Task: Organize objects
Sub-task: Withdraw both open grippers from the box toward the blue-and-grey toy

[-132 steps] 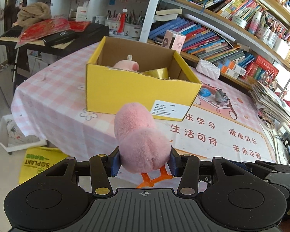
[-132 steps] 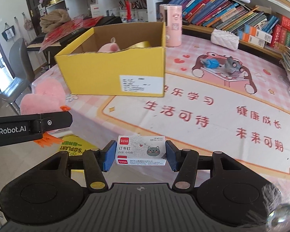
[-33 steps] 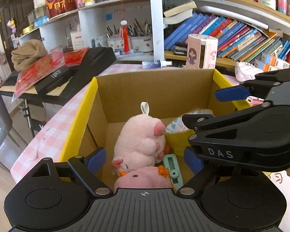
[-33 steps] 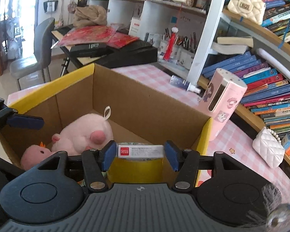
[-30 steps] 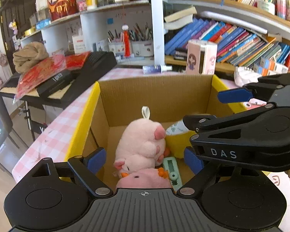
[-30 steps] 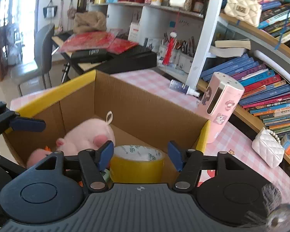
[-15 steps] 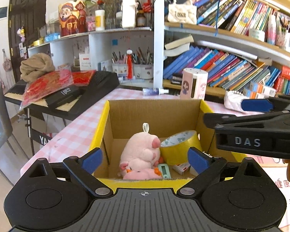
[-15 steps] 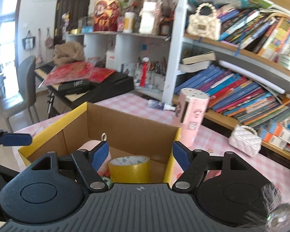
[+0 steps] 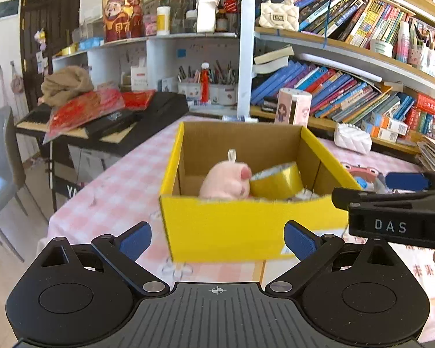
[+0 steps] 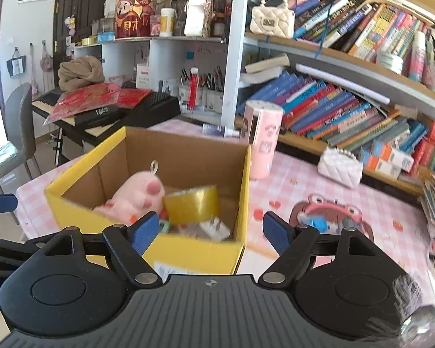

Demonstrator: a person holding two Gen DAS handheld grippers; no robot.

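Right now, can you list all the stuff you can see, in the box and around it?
box: one, yellow cardboard, open, on the table
plush pig: one, pink, inside the box
tape roll: one, yellow, inside the box, beside the pig
plug: one, white, on the box floor
tablecloth: one, pink checked, under the box
canister: one, pink, behind the box
quilted purse: one, white, on the table, right
keyboard: one, black, left
left hand-held gripper: one, black, blue pads, open, empty
right hand-held gripper: one, black, blue pads, open, empty

left tongs: toy released, empty | right tongs: opening, withdrawn from box
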